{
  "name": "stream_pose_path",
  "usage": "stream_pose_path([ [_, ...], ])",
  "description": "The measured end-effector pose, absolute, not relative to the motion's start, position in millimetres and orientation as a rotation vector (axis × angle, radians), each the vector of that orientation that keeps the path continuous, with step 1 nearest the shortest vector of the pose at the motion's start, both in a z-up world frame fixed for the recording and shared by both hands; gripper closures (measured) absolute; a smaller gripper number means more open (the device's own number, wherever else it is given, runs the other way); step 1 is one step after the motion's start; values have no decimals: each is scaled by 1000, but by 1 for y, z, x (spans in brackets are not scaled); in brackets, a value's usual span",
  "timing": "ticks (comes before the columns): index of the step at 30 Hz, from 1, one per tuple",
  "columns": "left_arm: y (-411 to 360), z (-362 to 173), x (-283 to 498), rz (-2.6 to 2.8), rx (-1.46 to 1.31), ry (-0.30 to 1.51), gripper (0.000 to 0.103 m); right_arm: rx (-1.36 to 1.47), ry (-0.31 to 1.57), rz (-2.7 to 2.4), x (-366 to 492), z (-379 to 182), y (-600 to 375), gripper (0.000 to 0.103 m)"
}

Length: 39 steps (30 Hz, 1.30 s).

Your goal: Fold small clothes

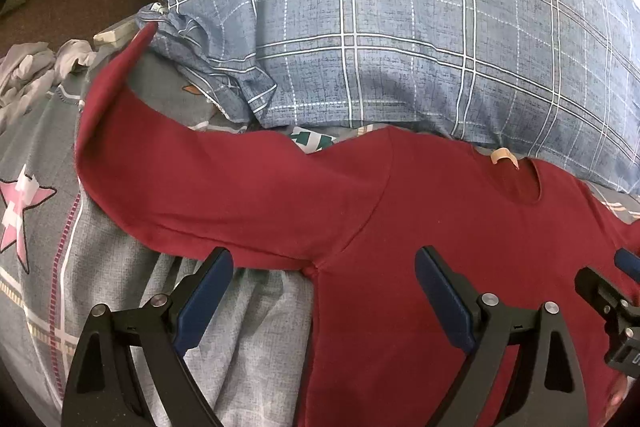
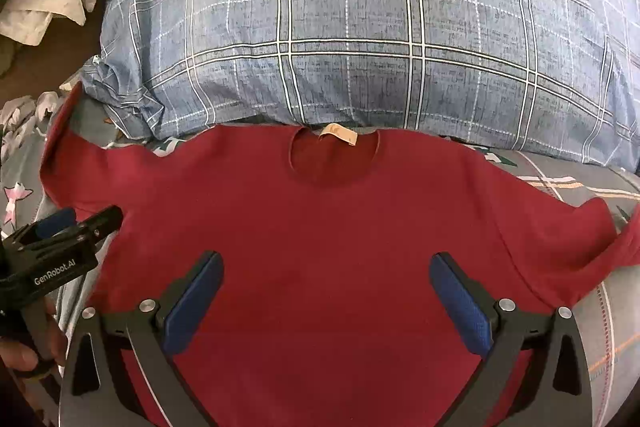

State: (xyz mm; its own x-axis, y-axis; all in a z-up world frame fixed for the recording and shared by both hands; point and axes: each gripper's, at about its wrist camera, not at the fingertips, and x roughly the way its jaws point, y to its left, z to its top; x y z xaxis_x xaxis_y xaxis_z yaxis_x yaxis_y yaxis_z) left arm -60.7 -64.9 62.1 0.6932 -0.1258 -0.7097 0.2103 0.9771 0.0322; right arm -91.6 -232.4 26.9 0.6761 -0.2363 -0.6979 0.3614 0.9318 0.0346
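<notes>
A dark red long-sleeved shirt (image 2: 320, 227) lies flat on the bed, neck hole with a beige label (image 2: 338, 135) toward the pillow. Its left sleeve (image 1: 200, 187) stretches out to the left and curls up at the cuff; its right sleeve (image 2: 600, 231) bends at the right edge. My left gripper (image 1: 324, 259) is open and empty, over the left armpit of the shirt (image 1: 440, 227). My right gripper (image 2: 326, 263) is open and empty, over the shirt's chest. The left gripper also shows at the left of the right wrist view (image 2: 60, 227), the right gripper at the right edge of the left wrist view (image 1: 616, 283).
A big blue plaid pillow (image 1: 380, 19) lies just behind the shirt's collar and shows in the right wrist view too (image 2: 360, 27). The grey patterned bedsheet (image 1: 48, 211) has a pink star. Crumpled pale cloths (image 1: 28, 71) lie at the far left.
</notes>
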Motion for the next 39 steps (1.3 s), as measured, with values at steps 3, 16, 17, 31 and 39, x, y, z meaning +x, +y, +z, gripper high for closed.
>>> stream_pose_path([
  [3, -64, 62, -60, -188, 115, 783, 10, 172, 762, -338, -91, 26, -231, 0],
  [16, -60, 64, -56, -179, 98, 788, 10, 171, 779, -332, -88, 21, -231, 0],
  [17, -60, 64, -56, -177, 96, 788, 10, 170, 782, -332, -88, 20, -231, 0],
  [31, -56, 68, -55, -170, 80, 786, 10, 166, 802, -333, -84, 17, -229, 0],
  [39, -52, 69, -52, -164, 70, 795, 10, 163, 808, -330, -83, 14, -231, 0],
])
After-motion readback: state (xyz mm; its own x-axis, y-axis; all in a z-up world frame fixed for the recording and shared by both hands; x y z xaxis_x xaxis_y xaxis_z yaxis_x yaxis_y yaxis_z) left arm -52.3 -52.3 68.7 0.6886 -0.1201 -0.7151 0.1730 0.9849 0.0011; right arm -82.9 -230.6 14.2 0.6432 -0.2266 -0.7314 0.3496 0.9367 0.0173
